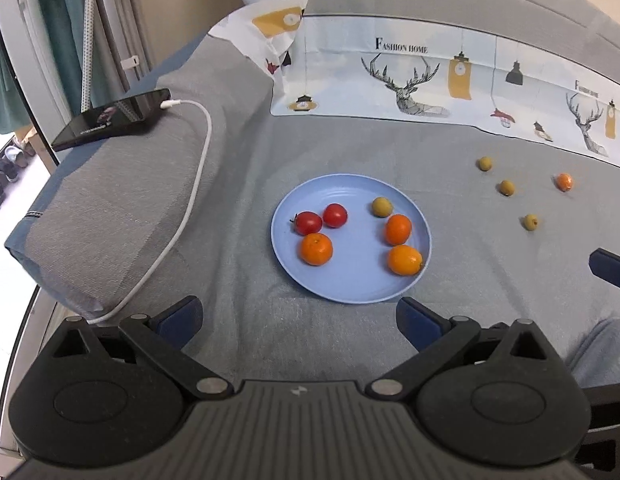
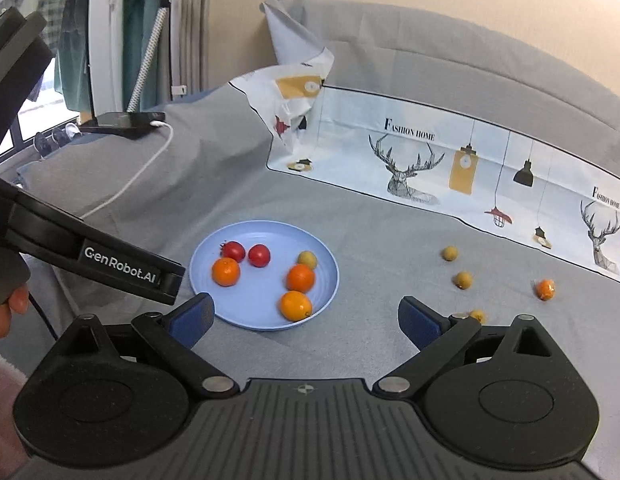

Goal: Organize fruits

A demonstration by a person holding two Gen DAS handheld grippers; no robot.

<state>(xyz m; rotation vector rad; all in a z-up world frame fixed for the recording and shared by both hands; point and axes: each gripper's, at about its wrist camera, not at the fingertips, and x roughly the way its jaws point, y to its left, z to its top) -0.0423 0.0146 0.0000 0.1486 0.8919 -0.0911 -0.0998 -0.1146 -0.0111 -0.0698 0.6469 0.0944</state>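
A light blue plate (image 1: 349, 284) (image 2: 246, 312) lies on the grey cloth. It holds two red tomatoes (image 1: 308, 222), three oranges (image 1: 316, 249) and one green fruit (image 1: 381, 206). On the cloth to its right lie three green fruits (image 1: 507, 187) (image 2: 463, 280) and one small orange (image 1: 564, 182) (image 2: 545, 289). My left gripper (image 1: 300, 314) is open and empty just before the plate's near rim. My right gripper (image 2: 306, 318) is open and empty, between the plate and the loose fruits; one green fruit (image 2: 477, 315) is partly hidden behind its right finger.
A phone (image 1: 110, 118) on a white cable (image 1: 190, 200) rests on a grey pillow at the left. A printed deer cloth (image 1: 409, 80) runs along the back. The left gripper's body (image 2: 122, 270) shows at the left of the right wrist view.
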